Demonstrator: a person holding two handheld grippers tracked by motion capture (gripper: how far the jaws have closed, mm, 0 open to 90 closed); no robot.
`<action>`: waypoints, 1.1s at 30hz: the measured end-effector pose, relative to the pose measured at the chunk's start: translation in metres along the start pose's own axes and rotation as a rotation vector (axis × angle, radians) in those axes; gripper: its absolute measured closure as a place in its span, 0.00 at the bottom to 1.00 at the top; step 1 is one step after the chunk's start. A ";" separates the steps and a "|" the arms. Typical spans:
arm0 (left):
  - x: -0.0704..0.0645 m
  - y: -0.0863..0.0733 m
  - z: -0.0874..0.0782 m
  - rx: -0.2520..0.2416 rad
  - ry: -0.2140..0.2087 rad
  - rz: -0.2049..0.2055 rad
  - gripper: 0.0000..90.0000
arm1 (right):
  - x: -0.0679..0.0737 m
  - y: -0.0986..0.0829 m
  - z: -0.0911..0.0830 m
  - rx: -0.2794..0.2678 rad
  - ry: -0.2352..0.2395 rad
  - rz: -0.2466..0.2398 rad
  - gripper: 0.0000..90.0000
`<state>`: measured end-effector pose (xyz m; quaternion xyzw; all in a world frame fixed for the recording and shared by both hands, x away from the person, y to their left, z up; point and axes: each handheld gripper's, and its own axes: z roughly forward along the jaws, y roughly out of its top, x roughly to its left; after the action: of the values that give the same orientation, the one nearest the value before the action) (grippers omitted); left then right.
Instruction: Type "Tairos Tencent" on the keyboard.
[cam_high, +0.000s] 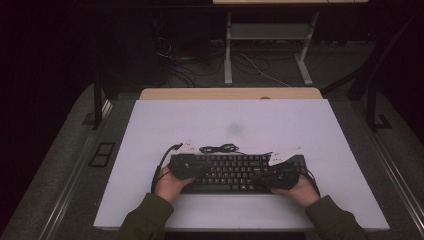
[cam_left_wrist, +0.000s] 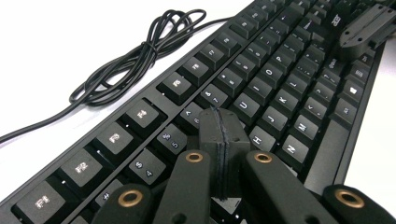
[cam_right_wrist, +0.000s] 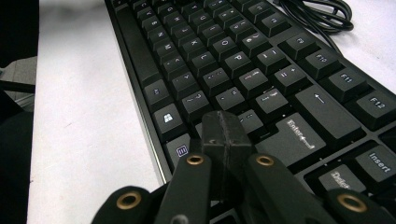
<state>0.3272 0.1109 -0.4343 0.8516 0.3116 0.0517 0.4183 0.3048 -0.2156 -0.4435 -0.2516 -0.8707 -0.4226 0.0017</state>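
Keyboard (cam_high: 235, 172) work is in hand: the black keyboard lies flat on the white table (cam_high: 150, 125), near the person's edge, with one gripper at each end of it. Seen from above, the left gripper (cam_high: 184, 166) sits over the keyboard's left end and the right gripper (cam_high: 282, 176) over its right end, each held in a hand whose green sleeve comes in from below. In the left gripper view, the left gripper's (cam_left_wrist: 222, 128) two black fingers are pressed flat together with nothing between them, their tips low over the keys around the T and Y; the F-key row runs off to one side of the fingers and the space bar to the other. The keyboard's bundled black cable (cam_left_wrist: 135, 56) lies on the table beyond the F-key row, apart from the fingers. In the right gripper view, the right gripper's (cam_right_wrist: 225, 129) fingers are likewise closed on each other, empty, their tips just over the keys beside Enter; whether they touch a key cannot be told.
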 end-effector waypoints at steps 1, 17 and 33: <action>0.000 0.000 -0.001 0.001 0.003 0.004 0.99 | 0.000 0.000 0.000 0.000 0.000 0.000 1.00; 0.002 -0.007 -0.021 -0.062 -0.001 0.012 0.64 | 0.000 0.000 0.000 0.001 -0.002 -0.004 1.00; 0.000 -0.021 -0.034 -0.089 0.061 0.016 0.14 | 0.000 0.000 0.000 0.001 -0.001 -0.004 1.00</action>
<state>0.3053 0.1438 -0.4276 0.8326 0.3149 0.0947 0.4457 0.3046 -0.2157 -0.4433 -0.2501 -0.8714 -0.4221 0.0004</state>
